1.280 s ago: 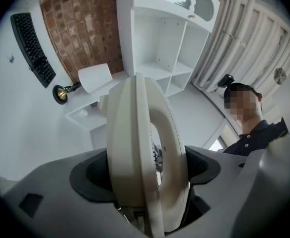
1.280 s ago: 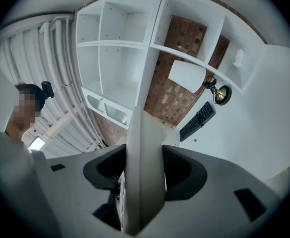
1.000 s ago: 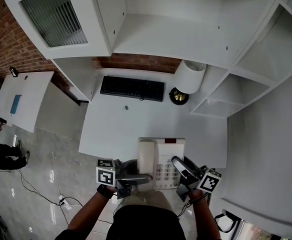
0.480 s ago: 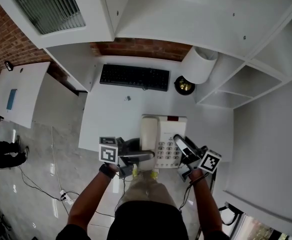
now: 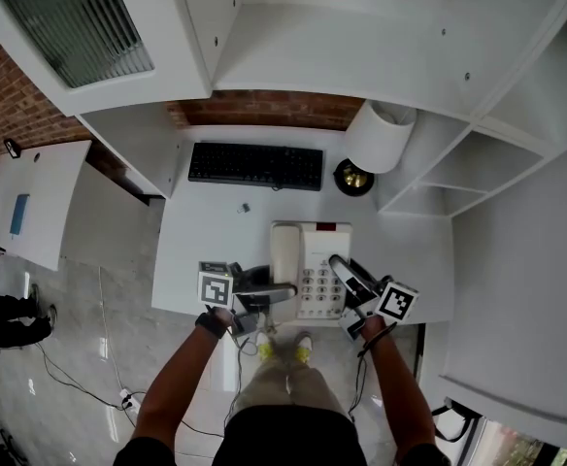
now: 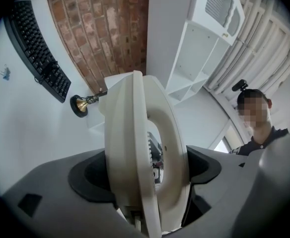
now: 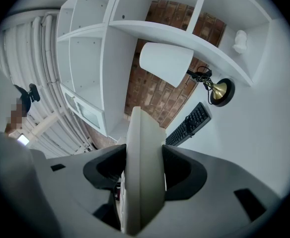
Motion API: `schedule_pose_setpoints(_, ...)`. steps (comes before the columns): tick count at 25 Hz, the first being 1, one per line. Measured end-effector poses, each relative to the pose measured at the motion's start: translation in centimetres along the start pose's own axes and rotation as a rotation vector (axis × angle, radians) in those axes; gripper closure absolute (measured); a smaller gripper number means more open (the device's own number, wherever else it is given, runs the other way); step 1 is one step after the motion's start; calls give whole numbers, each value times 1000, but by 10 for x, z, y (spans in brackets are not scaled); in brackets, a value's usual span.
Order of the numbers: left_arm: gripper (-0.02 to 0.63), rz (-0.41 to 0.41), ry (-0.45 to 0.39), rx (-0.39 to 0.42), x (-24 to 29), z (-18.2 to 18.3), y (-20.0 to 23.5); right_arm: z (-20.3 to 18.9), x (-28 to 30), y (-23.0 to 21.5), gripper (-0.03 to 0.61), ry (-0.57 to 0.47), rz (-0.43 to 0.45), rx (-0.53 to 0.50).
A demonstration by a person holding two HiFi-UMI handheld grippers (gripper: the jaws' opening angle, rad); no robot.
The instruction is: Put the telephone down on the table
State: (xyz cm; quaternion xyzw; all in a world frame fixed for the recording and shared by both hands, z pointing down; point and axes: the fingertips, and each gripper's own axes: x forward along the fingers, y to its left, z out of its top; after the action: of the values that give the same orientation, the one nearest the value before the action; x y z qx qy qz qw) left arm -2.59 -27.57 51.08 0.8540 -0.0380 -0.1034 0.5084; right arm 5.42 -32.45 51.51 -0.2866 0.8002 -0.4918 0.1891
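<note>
A cream telephone [image 5: 308, 268] with its handset on the left and a keypad is held over the near part of the white table [image 5: 206, 250]. My left gripper [image 5: 274, 293] is shut on the telephone's left near side, and my right gripper [image 5: 346, 278] is shut on its right side. In the left gripper view the telephone [image 6: 140, 143] stands edge-on, clamped between the dark jaws of the left gripper [image 6: 145, 182]. The right gripper view shows the telephone's edge [image 7: 142, 162] pinched in the right gripper [image 7: 144, 177]. I cannot tell whether its base touches the table.
A black keyboard [image 5: 255, 166] lies at the back of the table, with a small clip [image 5: 245, 207] in front of it. A brass bell [image 5: 352, 177] and a white lamp [image 5: 381, 136] stand at the back right. White shelves surround the table. A person [image 6: 256, 118] stands nearby.
Both grippers have carried the telephone forward, from overhanging the table's near edge to lying mostly over the tabletop. Both stay shut on it.
</note>
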Motion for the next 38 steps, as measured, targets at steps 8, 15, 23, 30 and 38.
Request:
schedule_pose_setpoints(8, 179, 36, 24, -47, -2, -6, 53, -7, 11, -49, 360, 9, -19, 20)
schedule_pose_setpoints(15, 177, 70, 33, -96, -9, -17, 92, -23, 17, -87, 360, 22, -45, 87)
schedule_pose_setpoints(23, 178, 90, 38, -152, -11, -22, 130, -35, 25, -128, 360, 26, -52, 154)
schedule_pose_setpoints(30, 176, 114, 25, -222, -12, -36, 150, -44, 26, -148, 360, 59, -65, 144)
schedule_pose_setpoints(38, 173, 147, 49, -238, -10, -43, 163, -52, 13, -177, 357, 82, -172, 129)
